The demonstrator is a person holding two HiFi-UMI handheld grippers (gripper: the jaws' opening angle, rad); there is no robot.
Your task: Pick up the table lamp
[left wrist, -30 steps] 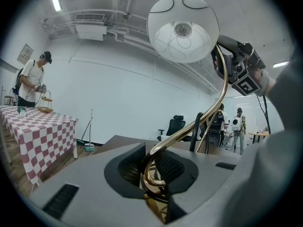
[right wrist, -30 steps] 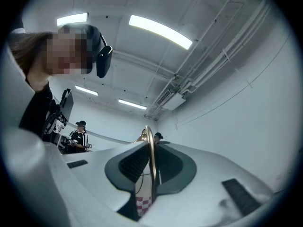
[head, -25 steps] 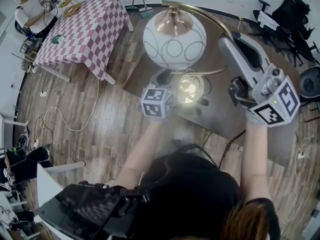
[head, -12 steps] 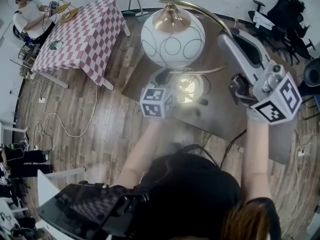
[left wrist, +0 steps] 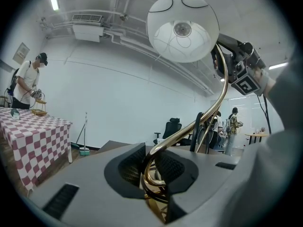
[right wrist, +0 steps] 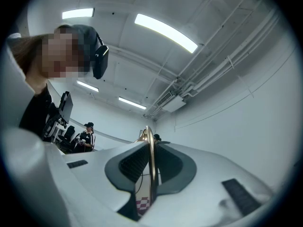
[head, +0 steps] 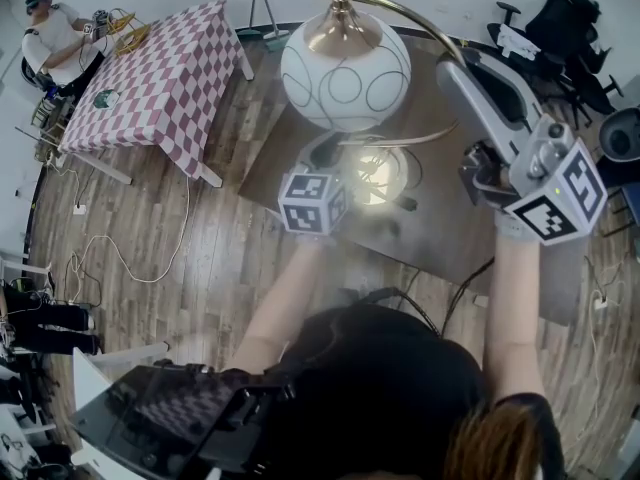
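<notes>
The left hand-held gripper [left wrist: 151, 171] clamps the gold stem [left wrist: 189, 126] low, near the base of the table lamp [head: 345, 63], which rises over the dark table [head: 430, 233]. The stem arches rightward into the right hand-held gripper [right wrist: 150, 167], closed on it higher up.

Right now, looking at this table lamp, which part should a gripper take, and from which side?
Take the thin brass stem, coming in from the person's side with the jaws set across it. The globe shade is too wide and round to pinch. Both grips show this: the left gripper clamps the stem's lower curl, and the right gripper clamps its upper arc.
</notes>
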